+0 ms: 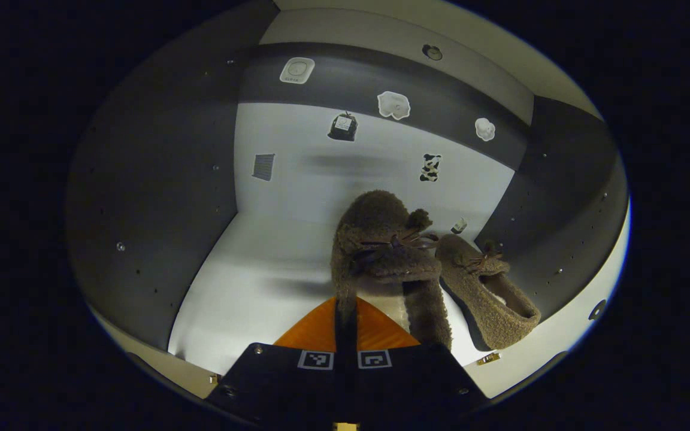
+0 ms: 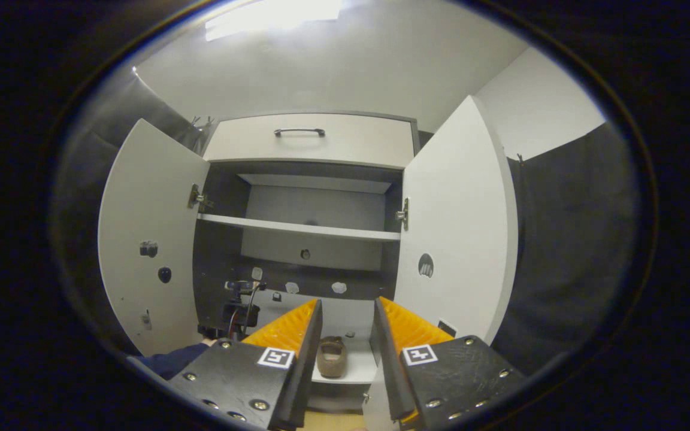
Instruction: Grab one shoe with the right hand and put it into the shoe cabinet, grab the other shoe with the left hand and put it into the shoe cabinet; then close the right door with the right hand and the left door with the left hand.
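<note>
In the left gripper view, my left gripper [image 1: 345, 311] is shut on the side rim of a brown fuzzy shoe [image 1: 381, 245]. It holds the shoe toe-forward inside the shoe cabinet, over the white floor [image 1: 249, 281]. The second brown shoe [image 1: 489, 293] lies on that floor beside it, against the dark right wall. In the right gripper view, my right gripper [image 2: 348, 335] is open and holds nothing, set back in front of the cabinet [image 2: 315, 203]. A brown shoe [image 2: 331, 356] shows between its fingers on the bottom shelf. The left gripper [image 2: 237, 314] reaches in at the lower left.
Both cabinet doors stand wide open: the left door [image 2: 147, 239] and the right door [image 2: 459, 227]. A middle shelf [image 2: 297, 227] crosses the cabinet, under a drawer with a handle [image 2: 300, 131]. A dark sleeve [image 2: 171, 359] is at the lower left.
</note>
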`<control>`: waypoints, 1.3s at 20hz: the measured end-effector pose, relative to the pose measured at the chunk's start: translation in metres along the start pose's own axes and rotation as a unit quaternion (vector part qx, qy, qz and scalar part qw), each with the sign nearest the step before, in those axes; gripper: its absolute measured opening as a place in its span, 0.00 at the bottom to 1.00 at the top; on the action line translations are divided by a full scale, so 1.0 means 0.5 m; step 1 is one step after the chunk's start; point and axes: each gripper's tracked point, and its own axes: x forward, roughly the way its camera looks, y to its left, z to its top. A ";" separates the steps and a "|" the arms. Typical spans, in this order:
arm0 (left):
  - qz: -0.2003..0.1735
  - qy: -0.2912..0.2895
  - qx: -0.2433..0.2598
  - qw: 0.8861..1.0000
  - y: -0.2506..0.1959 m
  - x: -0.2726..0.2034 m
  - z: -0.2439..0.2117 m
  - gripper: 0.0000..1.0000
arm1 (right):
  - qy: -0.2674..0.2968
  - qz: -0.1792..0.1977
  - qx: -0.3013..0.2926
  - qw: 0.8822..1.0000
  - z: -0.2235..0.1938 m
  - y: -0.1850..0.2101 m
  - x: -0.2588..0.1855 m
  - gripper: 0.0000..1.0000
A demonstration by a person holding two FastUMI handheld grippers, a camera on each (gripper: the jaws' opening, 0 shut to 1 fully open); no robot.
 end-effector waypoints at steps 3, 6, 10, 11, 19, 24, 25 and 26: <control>0.007 0.003 0.009 1.000 0.002 0.009 0.000 0.01 | -0.002 0.000 0.000 1.000 0.001 -0.003 0.004 0.51; 0.012 0.005 0.013 1.000 0.002 0.015 -0.002 0.01 | -0.004 -0.003 -0.003 1.000 0.002 -0.010 0.004 0.51; 0.021 0.010 0.017 1.000 0.012 0.024 -0.007 0.01 | -0.003 -0.007 -0.002 1.000 0.001 -0.016 0.001 0.55; 0.024 0.009 0.015 1.000 0.017 0.026 -0.007 0.01 | -0.003 -0.007 -0.001 1.000 0.000 -0.017 0.001 0.51; 0.006 0.012 0.025 1.000 0.008 0.030 -0.007 0.19 | 0.003 -0.011 0.000 1.000 -0.008 -0.023 -0.012 0.51; 0.009 0.009 0.025 1.000 0.007 0.005 -0.006 0.27 | 0.000 -0.013 0.003 1.000 -0.003 -0.031 -0.029 0.48; 0.012 0.005 0.028 1.000 0.009 -0.005 -0.004 0.38 | -0.001 -0.012 0.004 1.000 -0.001 -0.033 -0.035 0.51; 0.011 0.004 0.032 0.999 0.007 -0.016 -0.006 0.38 | -0.001 -0.012 0.005 1.000 -0.001 -0.036 -0.040 0.51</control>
